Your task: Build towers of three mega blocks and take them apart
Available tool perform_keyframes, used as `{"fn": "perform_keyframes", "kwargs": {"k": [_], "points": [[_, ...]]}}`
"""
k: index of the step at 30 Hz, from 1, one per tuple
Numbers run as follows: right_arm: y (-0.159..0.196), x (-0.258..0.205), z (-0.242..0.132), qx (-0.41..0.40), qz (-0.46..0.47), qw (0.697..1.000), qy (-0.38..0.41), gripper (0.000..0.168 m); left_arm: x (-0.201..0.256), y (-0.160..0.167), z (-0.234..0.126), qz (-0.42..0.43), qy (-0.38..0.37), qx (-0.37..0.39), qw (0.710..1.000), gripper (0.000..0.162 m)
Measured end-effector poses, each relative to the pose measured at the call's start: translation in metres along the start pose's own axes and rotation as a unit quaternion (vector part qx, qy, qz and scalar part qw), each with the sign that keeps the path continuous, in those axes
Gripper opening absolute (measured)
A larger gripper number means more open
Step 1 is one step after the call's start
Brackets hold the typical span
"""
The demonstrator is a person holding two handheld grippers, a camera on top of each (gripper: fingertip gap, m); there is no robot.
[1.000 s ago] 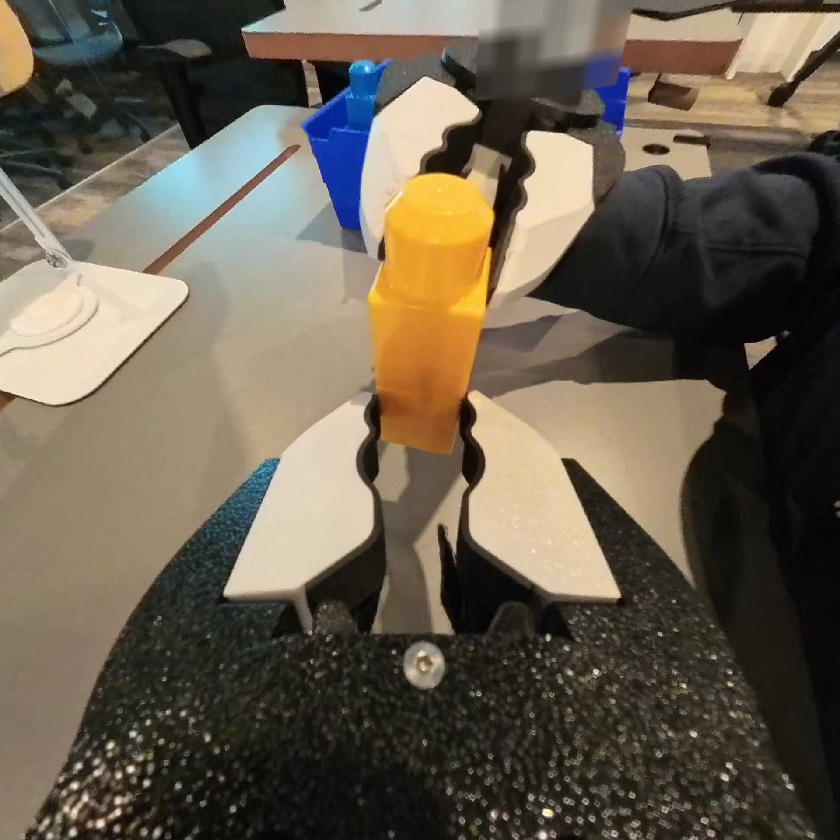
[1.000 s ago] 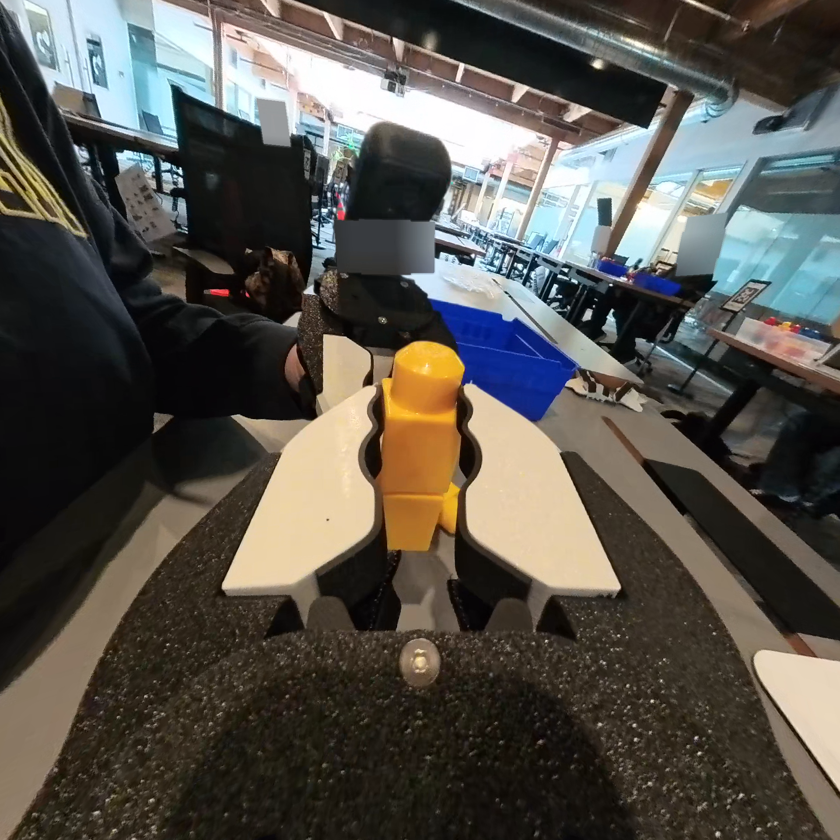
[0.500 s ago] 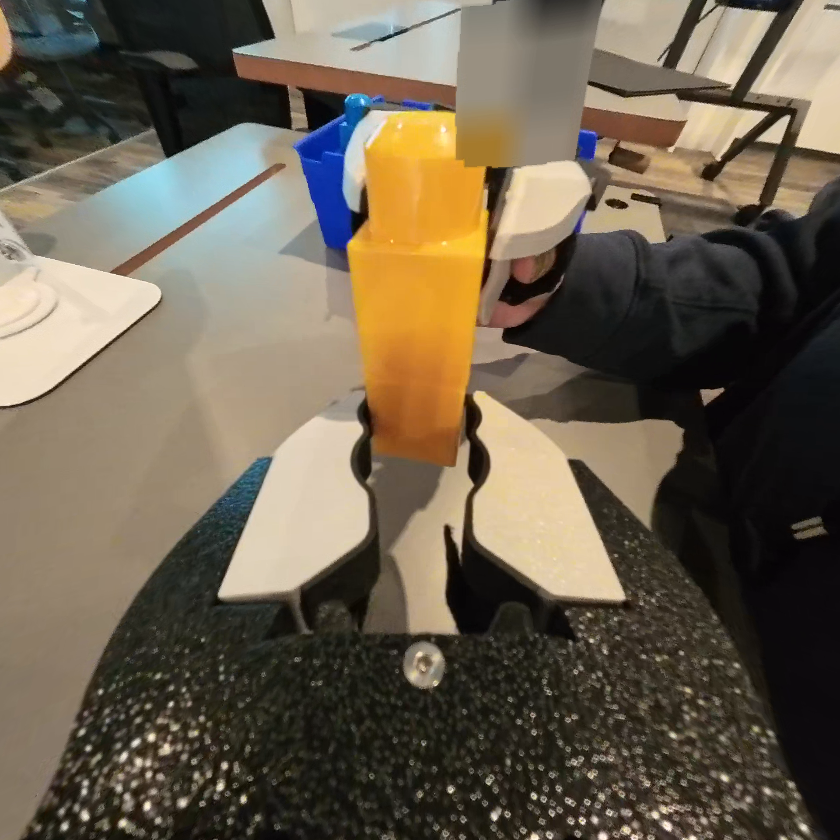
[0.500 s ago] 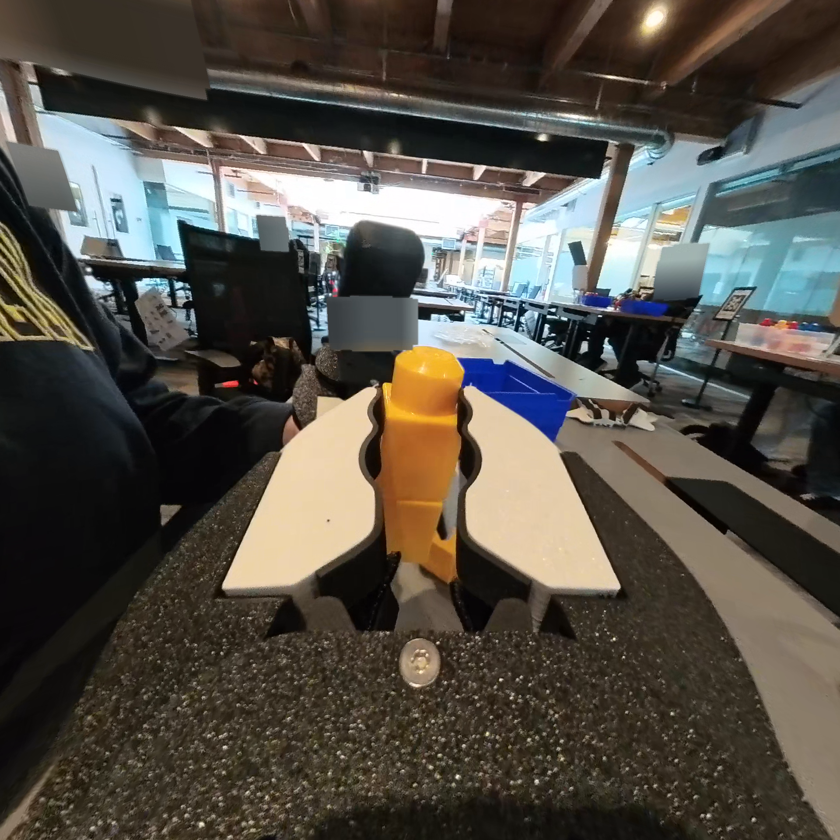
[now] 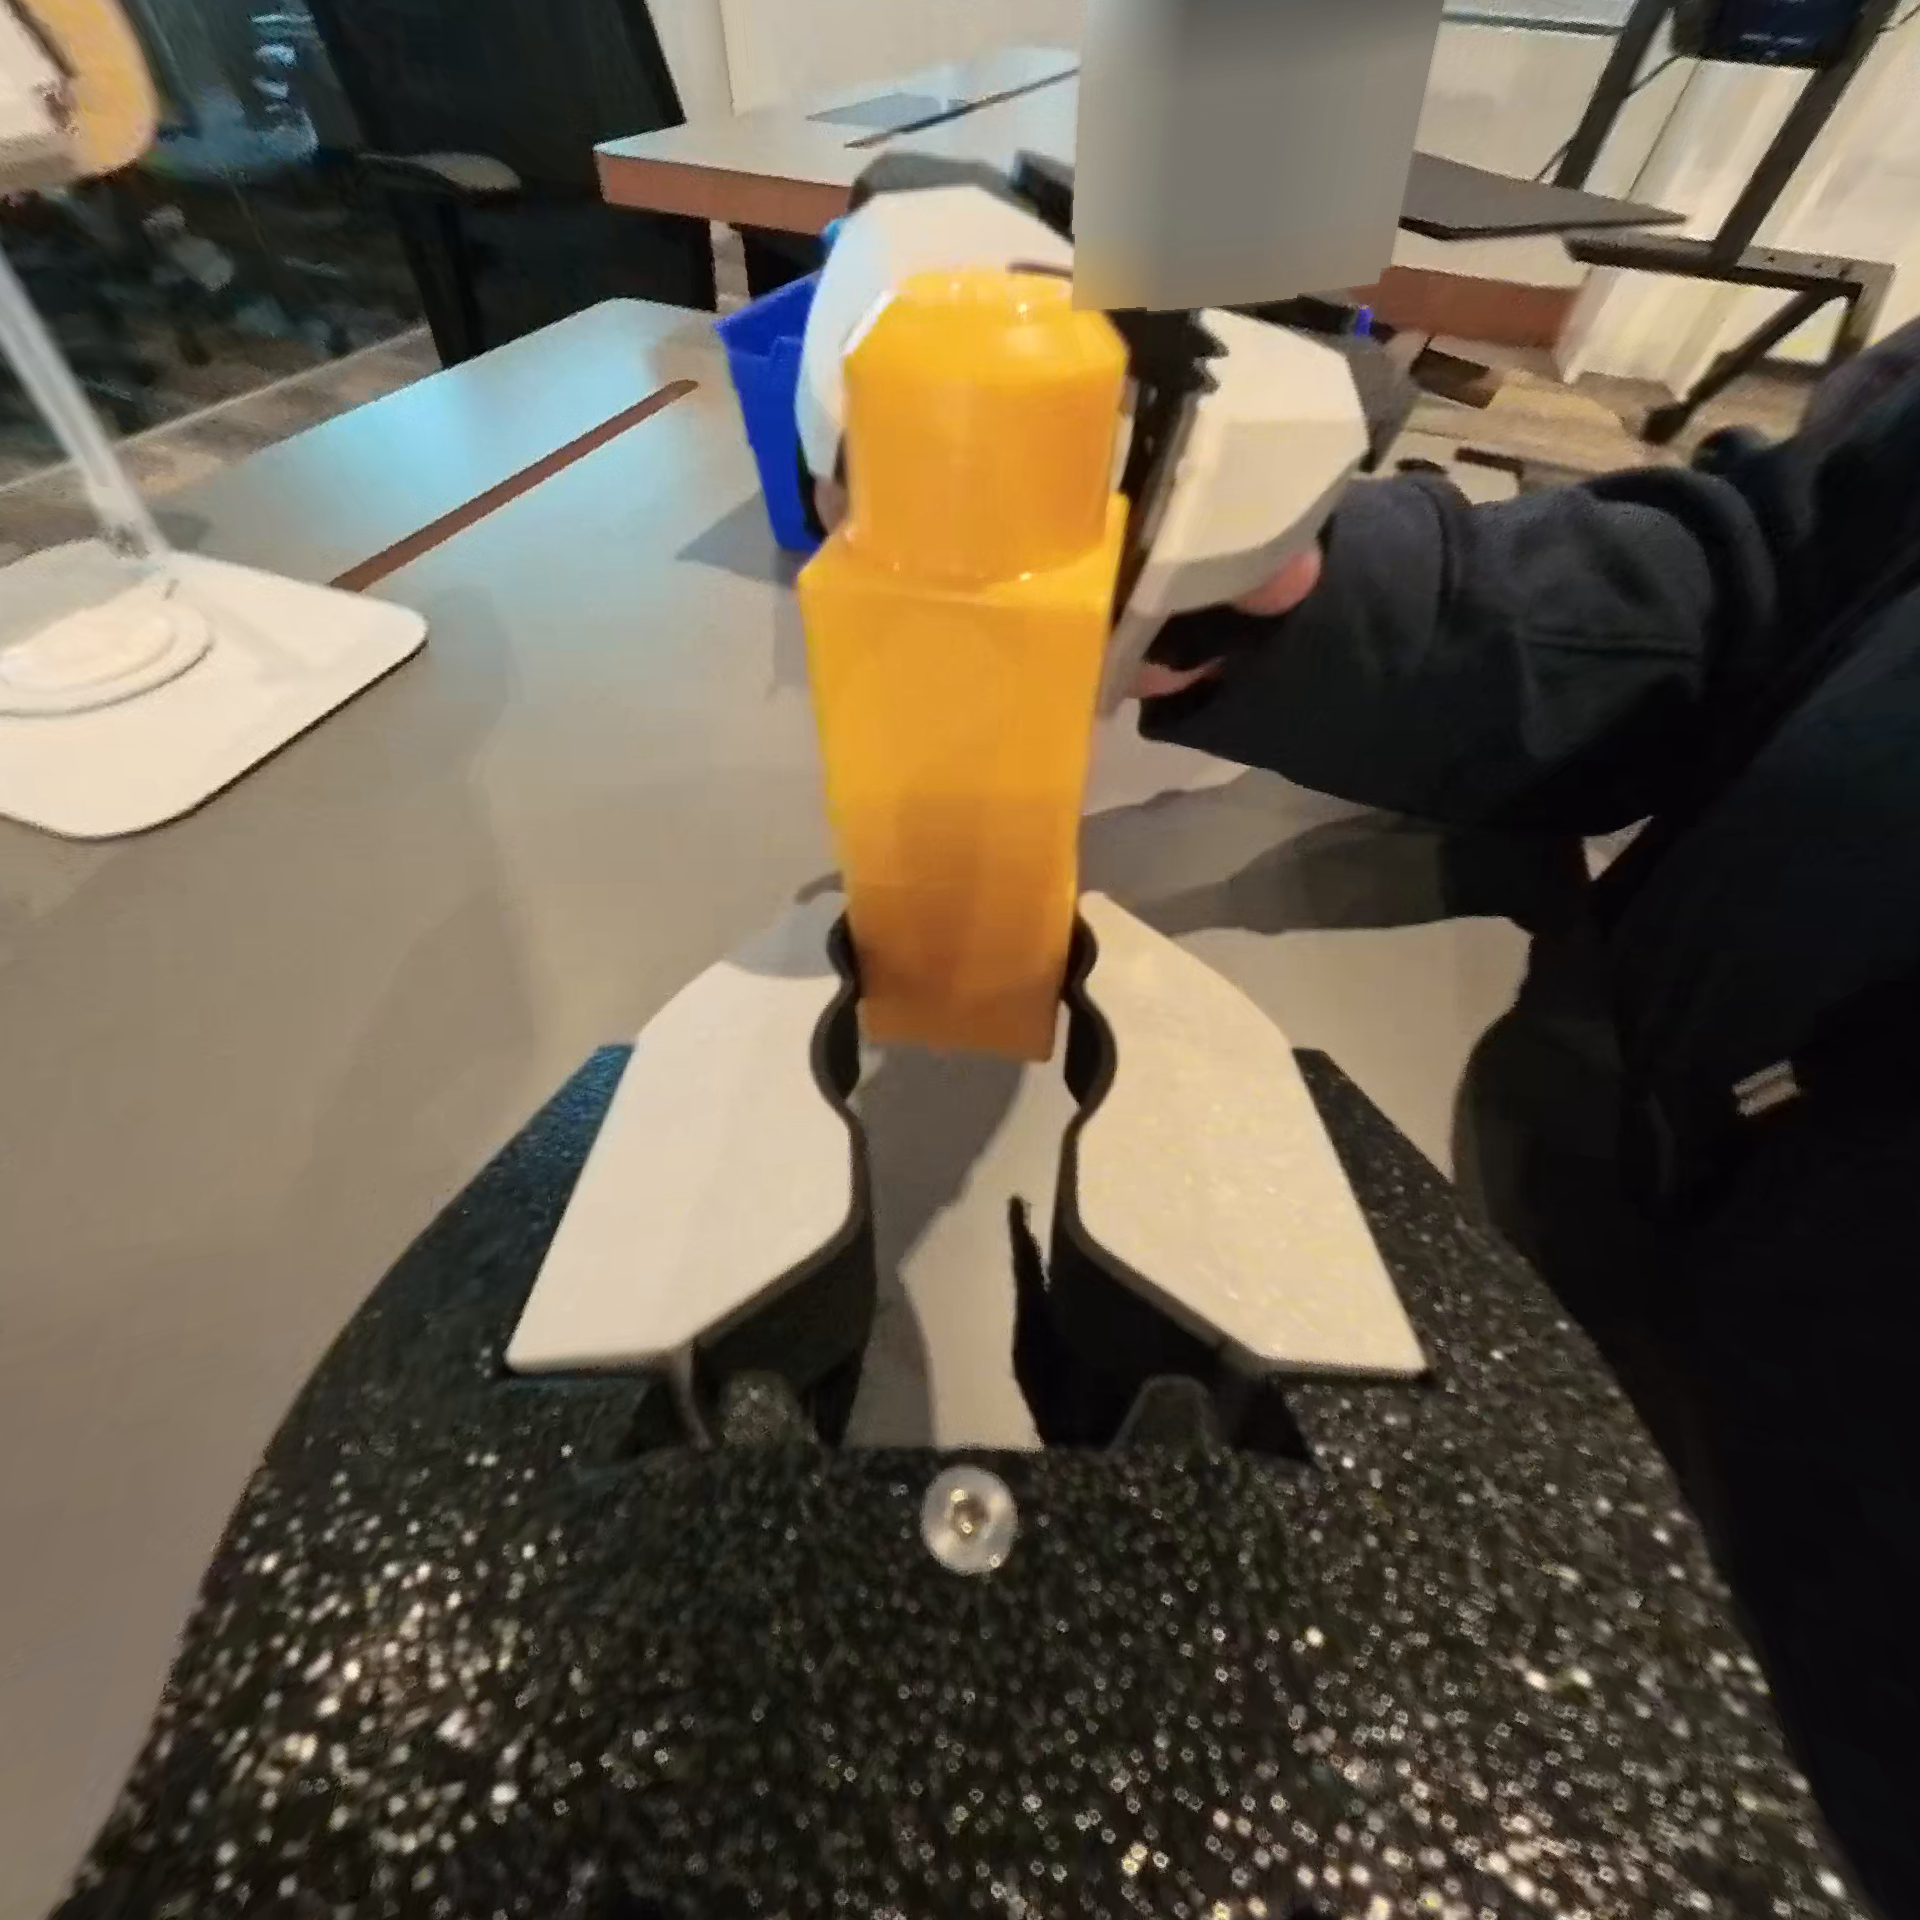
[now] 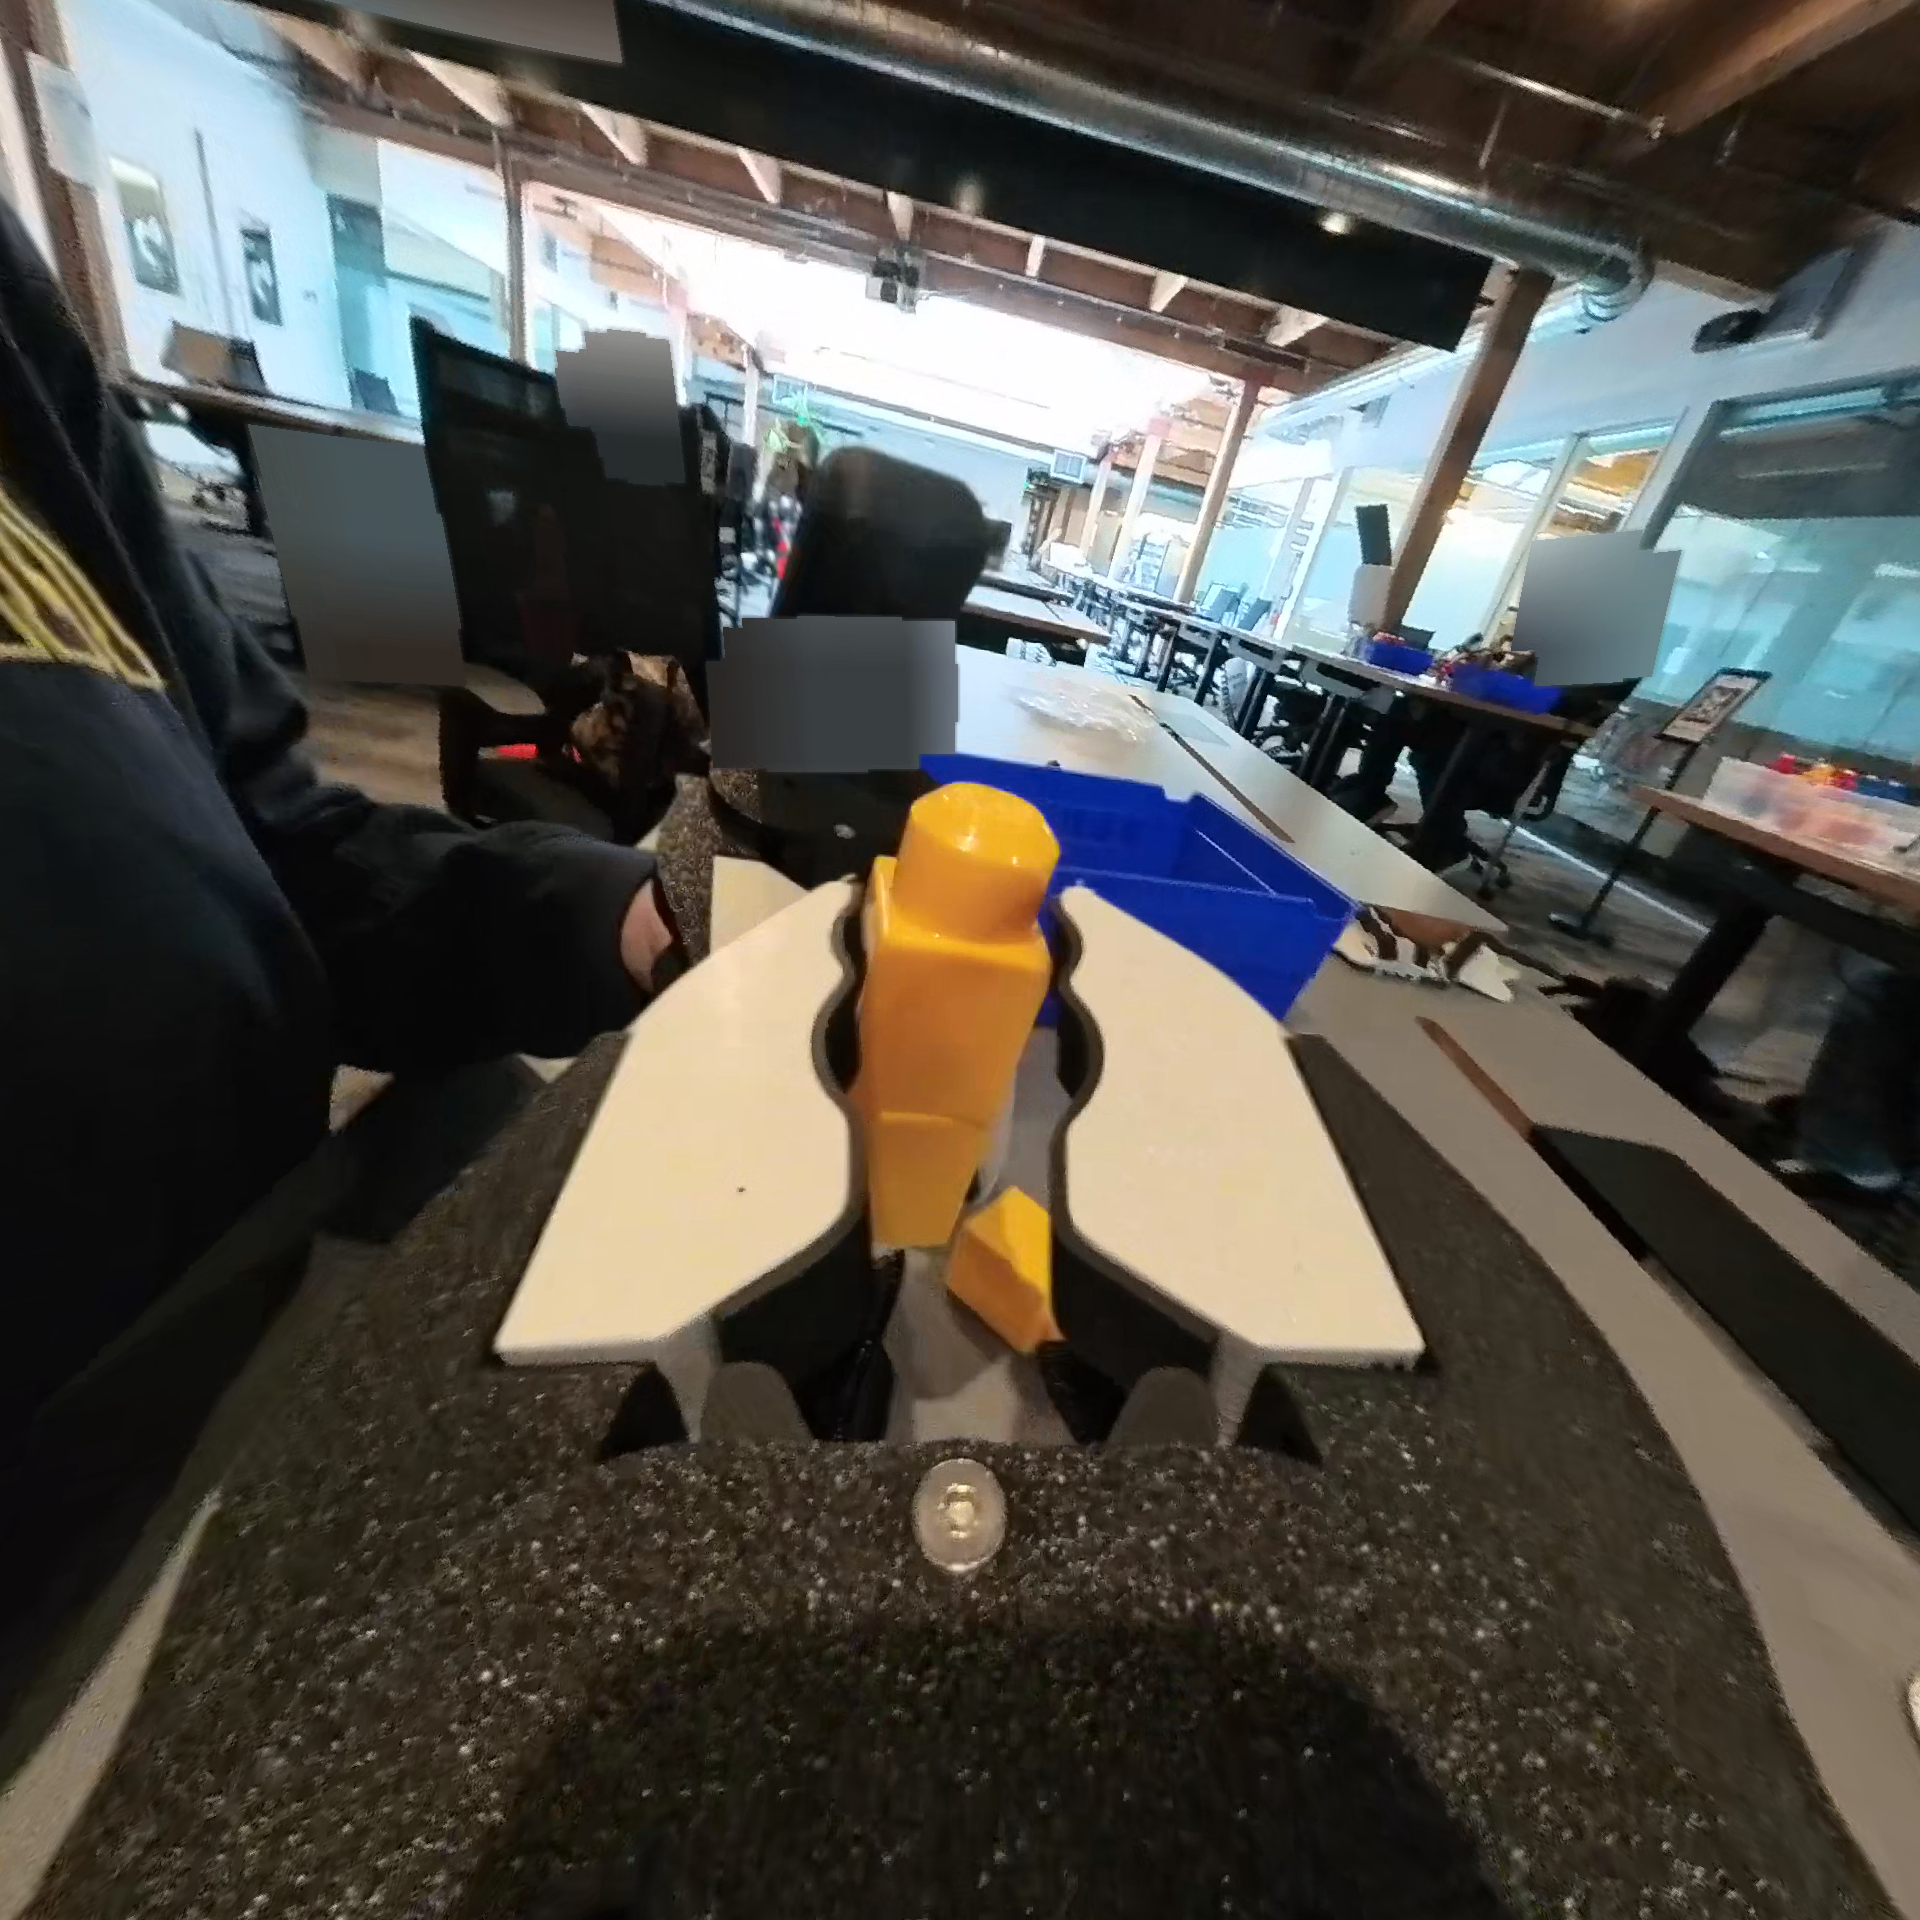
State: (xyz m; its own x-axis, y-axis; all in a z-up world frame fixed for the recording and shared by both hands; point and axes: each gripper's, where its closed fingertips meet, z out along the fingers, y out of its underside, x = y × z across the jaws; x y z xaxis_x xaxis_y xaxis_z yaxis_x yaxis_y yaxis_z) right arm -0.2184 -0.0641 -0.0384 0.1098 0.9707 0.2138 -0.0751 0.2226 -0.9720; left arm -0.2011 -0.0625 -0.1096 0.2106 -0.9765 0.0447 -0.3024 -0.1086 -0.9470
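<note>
Orange plastic fills both views: a stack of orange mega blocks (image 5: pixel 961 665), upright above the grey table (image 5: pixel 312 935).

Left wrist view, left to right: white lamp base (image 5: pixel 156 675) at the table's far left edge, a brown inlay strip (image 5: pixel 520 488), the blue bin (image 5: pixel 769 416) behind the stack, then the right gripper (image 5: pixel 1049 416) and a dark sleeve (image 5: pixel 1507 644) coming in from the right. The left gripper (image 5: pixel 961 982) has its fingertips pinched on the lowest block; its jaws stand only block-width apart. The seams between blocks are blurred here, so the count is unclear.

Right wrist view shows what the other cannot: two seams are legible. The upper blocks (image 6: pixel 951 997) lean left, and a lower orange piece (image 6: pixel 1003 1283) sits skewed to the right beneath them, its joint apparently parted. The left gripper (image 6: pixel 758 894) shows only as a pale finger edge behind the stack. The blue bin (image 6: pixel 1195 883) lies right of centre.

Against half a second ago: in the right wrist view the lower piece has swung farther out of line and the gap at the joint has widened; the stack in the left wrist view looks nearly unchanged.

Right gripper (image 6: pixel 951 1039): the left finger (image 6: pixel 707 1122) presses the upper block's side, while a sliver of space shows at the right finger. The jaws are narrowly set and closed on the block.
</note>
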Motion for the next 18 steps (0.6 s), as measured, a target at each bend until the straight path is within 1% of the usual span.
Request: {"fn": "perform_keyframes", "kwargs": {"k": [1, 2, 3, 4, 7, 9, 12, 16, 18], "points": [[-0.005, 0.004, 0.001, 0.018, 0.021, 1.000, 0.000, 0.048, -0.002, 0.004, -0.009, -0.006, -0.017, -0.001, 1.000, 0.036], [-0.007, 0.010, 0.001, 0.030, 0.051, 0.998, 0.001, 0.057, -0.008, 0.010, -0.020, -0.011, -0.045, -0.006, 0.999, 0.036], [-0.002, 0.017, 0.000, 0.020, 0.072, 0.997, 0.006, 0.061, -0.013, 0.017, -0.033, -0.015, -0.075, -0.012, 0.997, 0.037], [0.010, 0.024, 0.002, -0.009, 0.078, 0.997, 0.013, 0.063, -0.018, 0.024, -0.046, -0.022, -0.099, -0.016, 0.995, 0.037], [0.065, 0.031, 0.013, -0.131, 0.056, 0.990, 0.009, 0.065, -0.021, 0.038, -0.077, -0.056, -0.135, -0.007, 0.989, 0.037], [0.093, 0.030, 0.022, -0.183, 0.065, 0.981, -0.025, 0.069, -0.023, 0.046, -0.092, -0.069, -0.151, -0.006, 0.986, 0.037], [0.129, 0.038, 0.032, -0.256, 0.039, 0.964, -0.062, 0.074, -0.022, 0.050, -0.103, -0.081, -0.156, 0.006, 0.984, 0.037], [0.162, 0.036, 0.045, -0.304, 0.038, 0.940, -0.152, 0.073, -0.020, 0.049, -0.106, -0.084, -0.146, 0.016, 0.986, 0.037], [0.173, 0.036, 0.050, -0.321, 0.040, 0.928, -0.184, 0.070, -0.019, 0.048, -0.104, -0.083, -0.137, 0.017, 0.987, 0.037]]}}
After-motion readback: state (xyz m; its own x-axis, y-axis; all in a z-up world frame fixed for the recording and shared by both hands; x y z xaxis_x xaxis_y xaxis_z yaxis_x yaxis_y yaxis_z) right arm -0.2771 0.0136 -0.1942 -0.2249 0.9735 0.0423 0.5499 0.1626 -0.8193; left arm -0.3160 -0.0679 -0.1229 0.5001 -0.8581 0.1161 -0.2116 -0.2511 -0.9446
